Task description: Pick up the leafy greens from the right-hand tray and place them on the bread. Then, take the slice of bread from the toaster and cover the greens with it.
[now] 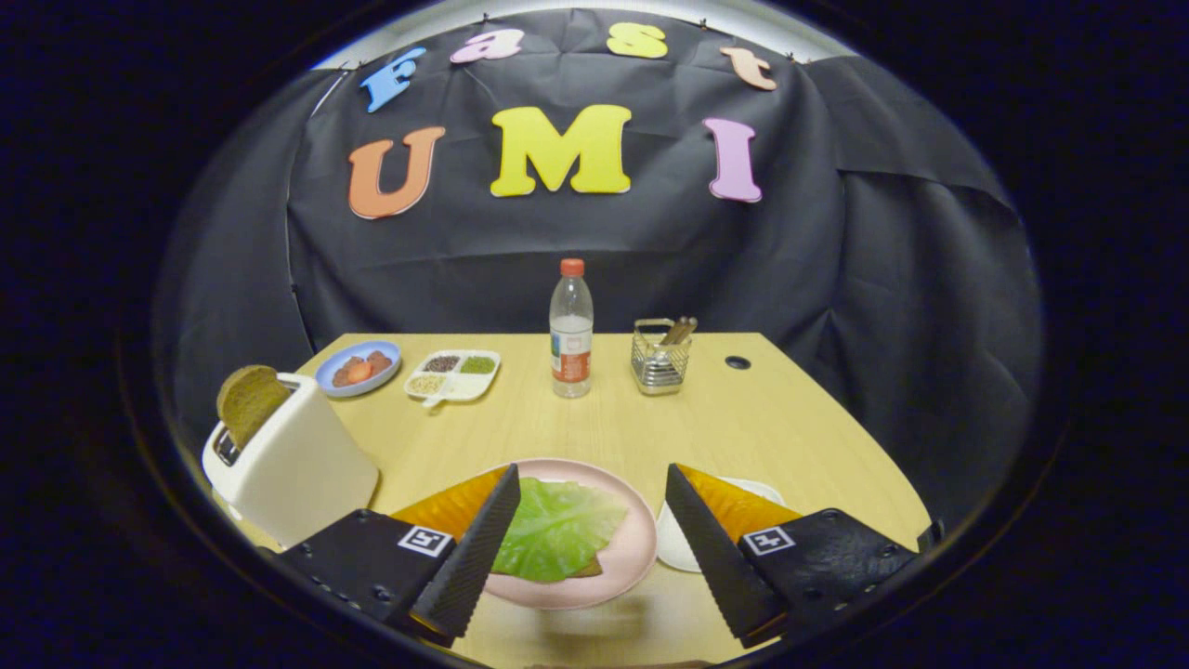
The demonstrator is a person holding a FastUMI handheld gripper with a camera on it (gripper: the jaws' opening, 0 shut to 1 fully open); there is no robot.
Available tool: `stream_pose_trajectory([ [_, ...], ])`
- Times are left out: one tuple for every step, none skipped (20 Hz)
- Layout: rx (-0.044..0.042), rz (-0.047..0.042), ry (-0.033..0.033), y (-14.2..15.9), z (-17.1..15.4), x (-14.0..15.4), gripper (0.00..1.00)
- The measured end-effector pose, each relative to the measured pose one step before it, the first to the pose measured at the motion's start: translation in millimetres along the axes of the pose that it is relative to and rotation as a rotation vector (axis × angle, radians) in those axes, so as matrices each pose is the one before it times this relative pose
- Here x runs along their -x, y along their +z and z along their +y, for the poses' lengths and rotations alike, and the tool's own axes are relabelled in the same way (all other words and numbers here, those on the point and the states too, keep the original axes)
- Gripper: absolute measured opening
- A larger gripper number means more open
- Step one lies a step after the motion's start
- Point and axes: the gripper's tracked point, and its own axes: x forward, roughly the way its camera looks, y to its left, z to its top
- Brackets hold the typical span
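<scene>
A green leaf [555,528] lies on a slice of brown bread [587,569], which peeks out under the leaf's near edge on the pink plate [632,520]. My gripper [592,478] hovers open over that plate, the leaf just inside the left finger, nothing held. A white tray [676,544] sits right of the plate, partly behind the right finger. To the left stands a white toaster [293,460] with a brown bread slice [249,401] sticking up from its slot.
At the back of the wooden table [762,427] are a blue plate with food [359,368], a white divided dish [453,374], a plastic bottle [570,330] and a wire holder with utensils [661,357]. A small dark hole [738,362] marks the table's far right.
</scene>
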Motion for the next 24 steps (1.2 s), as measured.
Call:
stream_pose_trajectory([
  [-0.00651, -0.02876, -0.00212, 10.44, 7.78, 11.86, 0.97],
  [-0.00648, -0.02526, 0.00564, 9.17, 8.78, 11.35, 0.97],
  [-0.00622, -0.02336, 0.00536, 9.18, 9.84, 10.08, 0.97],
  [-0.00524, -0.02181, 0.00091, 8.94, 7.26, 7.59, 0.97],
  [-0.00953, -0.02378, -0.00557, 8.20, 5.07, 7.66, 0.97],
  [-0.01319, -0.02255, 0.00581, 8.13, 7.44, 8.34, 0.97],
  [-0.01639, -0.02203, 0.01581, 7.29, 10.68, 7.40, 0.97],
  [-0.01385, -0.02066, 0.01601, 7.14, 9.80, 5.78, 0.97],
  [-0.00914, -0.02152, 0.01072, 6.66, 8.17, 4.44, 0.97],
  [-0.00360, -0.01875, 0.00682, 5.07, 6.89, 3.86, 0.97],
  [0.00070, -0.01200, -0.00327, 3.24, 5.59, 2.75, 0.97],
  [0.00615, -0.00724, -0.00777, 2.95, 5.27, 2.93, 0.97],
  [0.01050, 0.00342, -0.00245, 2.16, 7.97, -2.53, 0.97],
  [0.00870, 0.00446, 0.01522, 1.96, 13.53, -3.18, 0.96],
  [0.01164, 0.00633, 0.01154, 1.74, 12.56, -2.20, 0.96],
  [0.01283, 0.00746, 0.00413, 1.59, 9.52, -2.51, 0.96],
  [0.00891, 0.00599, 0.00633, 0.42, 9.28, -1.32, 0.96],
  [0.01250, 0.00497, 0.00622, -0.70, 10.38, -0.23, 0.96],
  [0.01854, 0.00927, -0.00171, -1.17, 8.47, -2.19, 0.96],
  [0.01700, 0.01060, -0.00255, -0.71, 6.48, -1.89, 0.96],
  [0.01033, 0.01215, 0.01232, -1.81, 10.97, -3.41, 0.96],
  [0.00717, 0.01724, 0.02027, -0.65, 13.86, -5.14, 0.96],
  [0.00364, 0.02351, 0.01203, -3.31, 10.24, -4.90, 0.96],
  [-0.00008, 0.02432, 0.01731, -3.07, 7.86, -3.89, 0.97],
])
